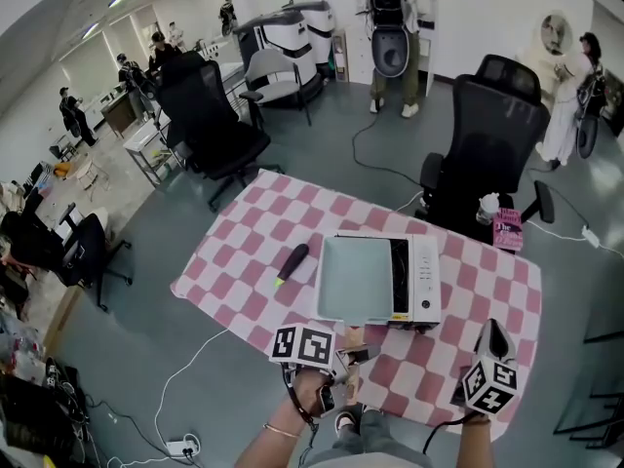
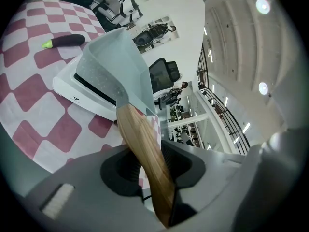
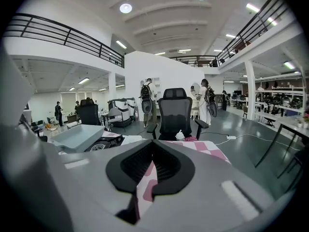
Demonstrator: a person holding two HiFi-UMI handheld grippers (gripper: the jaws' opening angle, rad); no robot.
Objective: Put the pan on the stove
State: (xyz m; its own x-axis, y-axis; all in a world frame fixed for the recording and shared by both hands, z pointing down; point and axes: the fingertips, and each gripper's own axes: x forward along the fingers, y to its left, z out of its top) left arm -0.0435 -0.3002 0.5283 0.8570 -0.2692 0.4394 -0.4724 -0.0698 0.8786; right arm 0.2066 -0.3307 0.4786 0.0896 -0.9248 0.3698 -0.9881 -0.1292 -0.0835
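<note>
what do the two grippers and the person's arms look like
Both the left gripper and right gripper have pale grey bodies, each claw lined with black ribbed pads. Each carries a white cube with black square markers. A black cable trails from the right one. No sleeves show; a thin bracelet circles the left wrist.

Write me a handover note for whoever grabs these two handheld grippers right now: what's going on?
Left gripper: shut on the pan's wooden handle.
Right gripper: shut, empty, near the table's right edge.
Pan: over the stove, covering most of its cooking surface.
Done: pan placed at the stove.
Left: confirm it sits flat (can't tell from here), then release the handle.
</note>
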